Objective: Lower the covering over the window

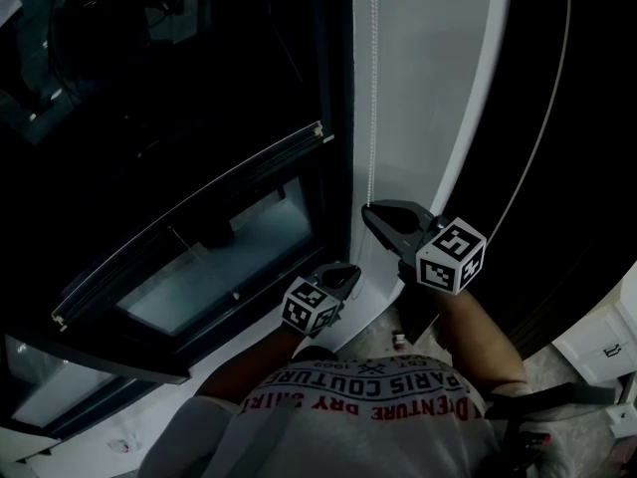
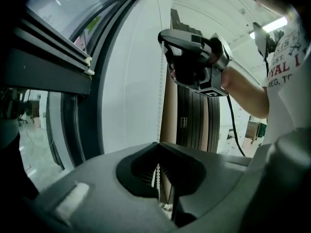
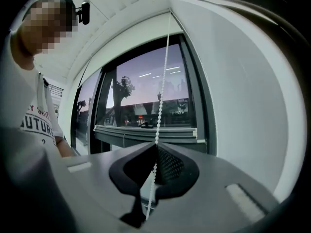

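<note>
From the head view, the right gripper (image 1: pixel 368 210) and, lower, the left gripper (image 1: pixel 348 271) meet the bead chain (image 1: pixel 373 98), which hangs down the white wall (image 1: pixel 428 88) just beside the window (image 1: pixel 199 257). In the left gripper view, the jaws are pressed together, pinching the bead chain (image 2: pixel 156 171). In the right gripper view, the jaws are clamped on the bead chain (image 3: pixel 163 81), with the window (image 3: pixel 141 96) beyond.

- T-shirt (image 1: pixel 328 436), head view: white "PARIS COUTURE", upside down, above a red line ending "DRY SHIRT".
- Left gripper view: red "YAL I" and "REG. T" on its front.
- Right gripper view: "OUTURE" across its chest.
</note>
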The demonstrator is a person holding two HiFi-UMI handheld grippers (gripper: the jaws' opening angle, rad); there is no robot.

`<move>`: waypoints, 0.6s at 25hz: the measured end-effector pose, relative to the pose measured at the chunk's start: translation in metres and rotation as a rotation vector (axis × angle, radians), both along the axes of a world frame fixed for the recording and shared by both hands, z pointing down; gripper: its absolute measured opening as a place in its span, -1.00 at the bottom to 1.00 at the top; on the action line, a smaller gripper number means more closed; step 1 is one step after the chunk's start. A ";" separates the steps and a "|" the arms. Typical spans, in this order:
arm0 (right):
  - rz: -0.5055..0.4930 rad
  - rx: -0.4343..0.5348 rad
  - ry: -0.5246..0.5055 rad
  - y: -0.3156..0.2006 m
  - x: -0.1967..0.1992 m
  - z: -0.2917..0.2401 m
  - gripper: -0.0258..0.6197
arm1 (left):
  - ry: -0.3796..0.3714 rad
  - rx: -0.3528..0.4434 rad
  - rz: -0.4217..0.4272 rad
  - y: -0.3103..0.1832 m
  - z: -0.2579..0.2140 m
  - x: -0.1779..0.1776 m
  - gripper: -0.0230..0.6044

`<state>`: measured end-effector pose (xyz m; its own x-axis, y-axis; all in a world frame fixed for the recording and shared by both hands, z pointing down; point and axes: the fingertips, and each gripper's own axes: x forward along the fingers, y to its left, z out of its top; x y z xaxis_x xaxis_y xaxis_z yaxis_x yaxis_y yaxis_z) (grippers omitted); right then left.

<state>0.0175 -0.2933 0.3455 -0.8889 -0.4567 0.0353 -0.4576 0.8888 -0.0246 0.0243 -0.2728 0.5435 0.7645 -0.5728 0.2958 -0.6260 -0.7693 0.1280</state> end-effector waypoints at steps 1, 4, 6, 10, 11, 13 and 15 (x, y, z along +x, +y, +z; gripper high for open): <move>0.005 -0.012 0.012 0.000 -0.001 0.009 -0.90 | -0.022 -0.007 0.003 0.002 0.009 0.000 -0.91; 0.016 -0.053 0.027 0.002 -0.004 0.034 -0.90 | -0.065 -0.030 0.006 0.007 0.035 -0.002 -0.91; 0.017 -0.073 0.038 0.004 -0.006 0.047 -0.90 | -0.072 -0.043 0.015 0.012 0.047 0.001 -0.91; 0.021 -0.100 0.073 0.007 -0.005 0.074 -0.90 | -0.120 -0.057 0.018 0.019 0.069 0.000 -0.91; 0.022 -0.109 0.080 0.008 -0.005 0.081 -0.90 | -0.143 -0.064 0.014 0.019 0.076 -0.003 -0.91; 0.017 -0.134 0.098 0.011 -0.006 0.097 -0.90 | -0.182 -0.091 0.007 0.022 0.091 -0.009 -0.91; 0.011 -0.156 0.121 0.015 -0.007 0.113 -0.90 | -0.206 -0.124 0.013 0.027 0.107 -0.012 -0.91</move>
